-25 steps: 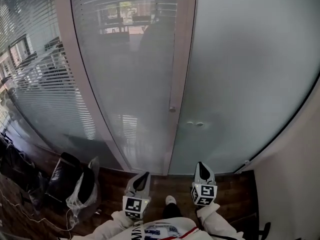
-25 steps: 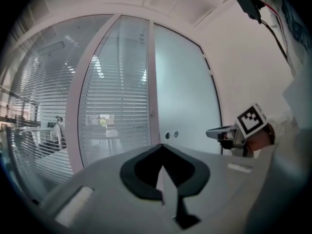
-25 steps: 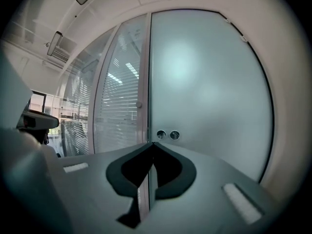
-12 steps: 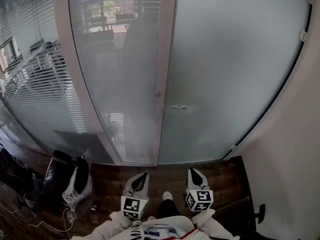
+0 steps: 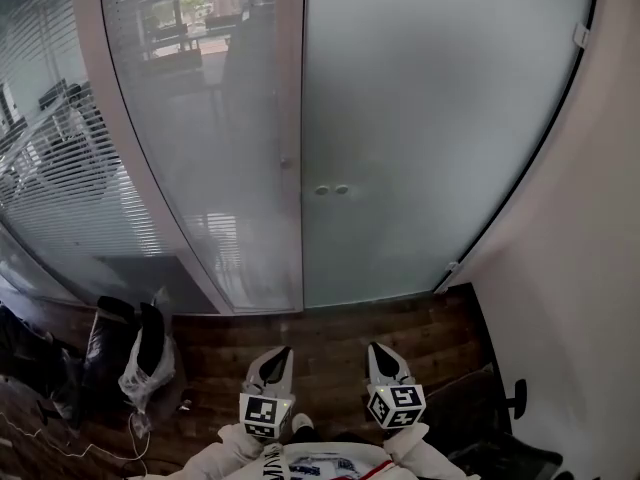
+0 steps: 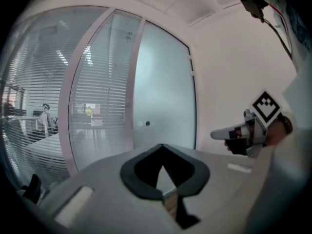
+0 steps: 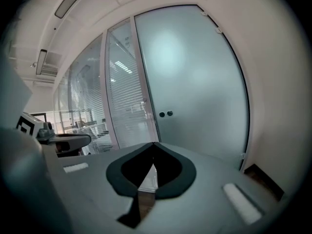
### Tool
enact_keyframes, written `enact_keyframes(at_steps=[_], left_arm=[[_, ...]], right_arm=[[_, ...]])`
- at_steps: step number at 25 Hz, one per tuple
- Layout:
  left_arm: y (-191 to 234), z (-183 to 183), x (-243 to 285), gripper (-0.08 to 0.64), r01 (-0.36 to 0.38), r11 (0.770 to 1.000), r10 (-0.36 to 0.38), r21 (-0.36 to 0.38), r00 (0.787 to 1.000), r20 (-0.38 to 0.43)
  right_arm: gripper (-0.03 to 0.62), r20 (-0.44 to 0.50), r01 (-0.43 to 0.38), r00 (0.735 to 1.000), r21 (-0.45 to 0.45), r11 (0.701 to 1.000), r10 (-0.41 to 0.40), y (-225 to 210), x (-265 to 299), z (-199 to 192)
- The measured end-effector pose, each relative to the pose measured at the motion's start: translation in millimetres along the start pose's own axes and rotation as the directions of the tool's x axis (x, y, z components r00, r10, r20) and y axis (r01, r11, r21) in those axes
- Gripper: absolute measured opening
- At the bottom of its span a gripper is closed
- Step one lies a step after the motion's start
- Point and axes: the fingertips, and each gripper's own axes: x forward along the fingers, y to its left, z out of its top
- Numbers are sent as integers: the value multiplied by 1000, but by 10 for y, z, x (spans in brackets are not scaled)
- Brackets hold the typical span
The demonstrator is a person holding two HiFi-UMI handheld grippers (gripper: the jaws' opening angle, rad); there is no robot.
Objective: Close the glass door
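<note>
Glass door (image 5: 430, 138) stands dead ahead, frosted, its left edge looking flush against the pale frame post (image 5: 290, 118), with two round fittings (image 5: 331, 190) just beside that seam. Left gripper (image 5: 273, 358) and right gripper (image 5: 380, 356) hang low over the wood floor (image 5: 330, 323), well apart from the pane, jaws pressed together on nothing. Looks closed to me. Smart play: check the seam top to bottom, and if a gap shows, push flat near the fittings.

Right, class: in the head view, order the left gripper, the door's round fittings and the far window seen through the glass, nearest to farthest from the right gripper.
1. left gripper, beside it, leftward.
2. round fittings, ahead on the glass door.
3. far window, beyond the glass, upper left.
</note>
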Motion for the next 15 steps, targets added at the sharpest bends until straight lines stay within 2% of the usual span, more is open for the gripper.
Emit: enact_keyframes(at_steps=[3,9,15], left_arm=[[-127,-14,-21,2,-3,1000,3,13,1000,-1],[-406,31,-213,2,-47,999,46,23,999,9],[-919,-35,-567,2,-67,998,67,20,998,11]], right_arm=[[6,-2,-27,1000,23,999,27,2,-182,-27],[6,44,-60,997,-13,998,60,-23,-634,-27],[6,54,-94,994,-38,995,96,-89,-1200,-111]])
